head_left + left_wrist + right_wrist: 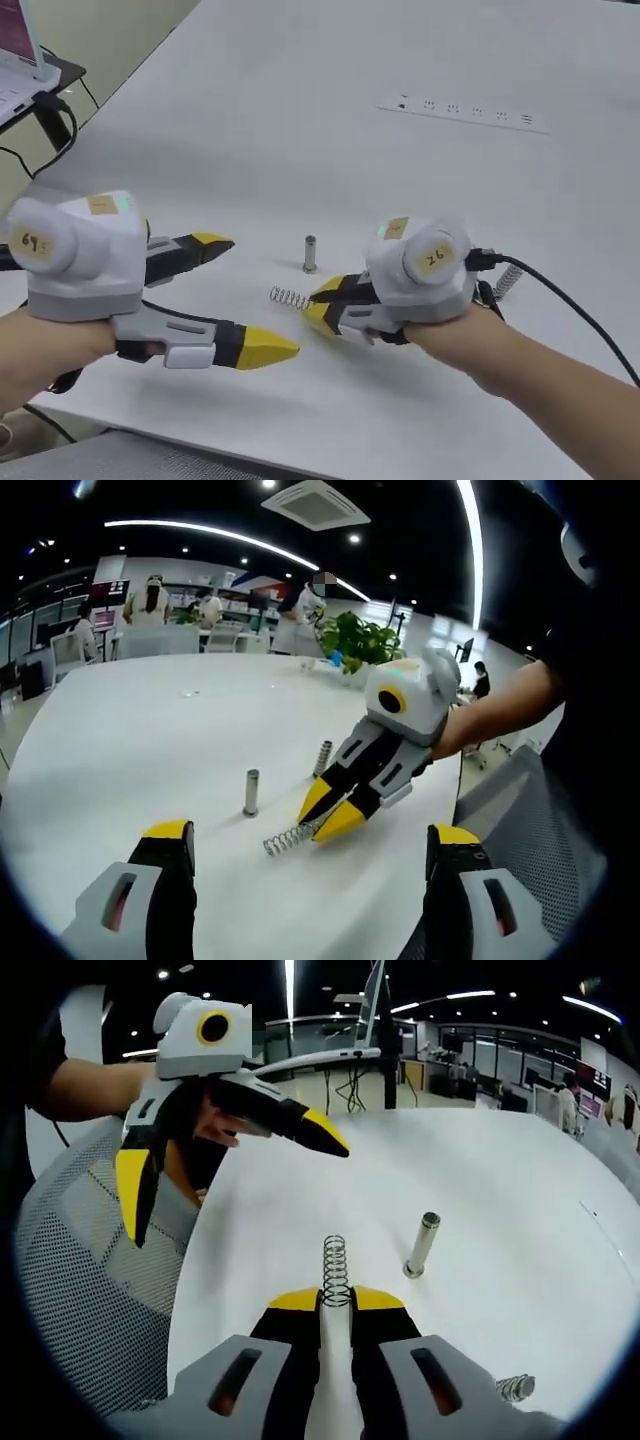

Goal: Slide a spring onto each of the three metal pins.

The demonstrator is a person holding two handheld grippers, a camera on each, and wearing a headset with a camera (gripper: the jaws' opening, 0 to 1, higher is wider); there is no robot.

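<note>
One metal pin [310, 253] stands upright on the white table [300, 120], also seen as the pin [251, 792] and the pin [421, 1245]. My right gripper [318, 298] is shut on the end of a spring [289, 297], which sticks out to the left, level with the table; the spring [336, 1271] juts forward from the right gripper [336, 1299]. My left gripper [245, 295] is open and holds nothing, its yellow tips left of the pin. A second spring [507, 280] lies behind the right gripper.
A white power strip [462, 112] lies at the far right of the table. A laptop [20, 55] sits on a stand at the far left. The table's front edge runs just under my hands. People stand in the far background of the left gripper view.
</note>
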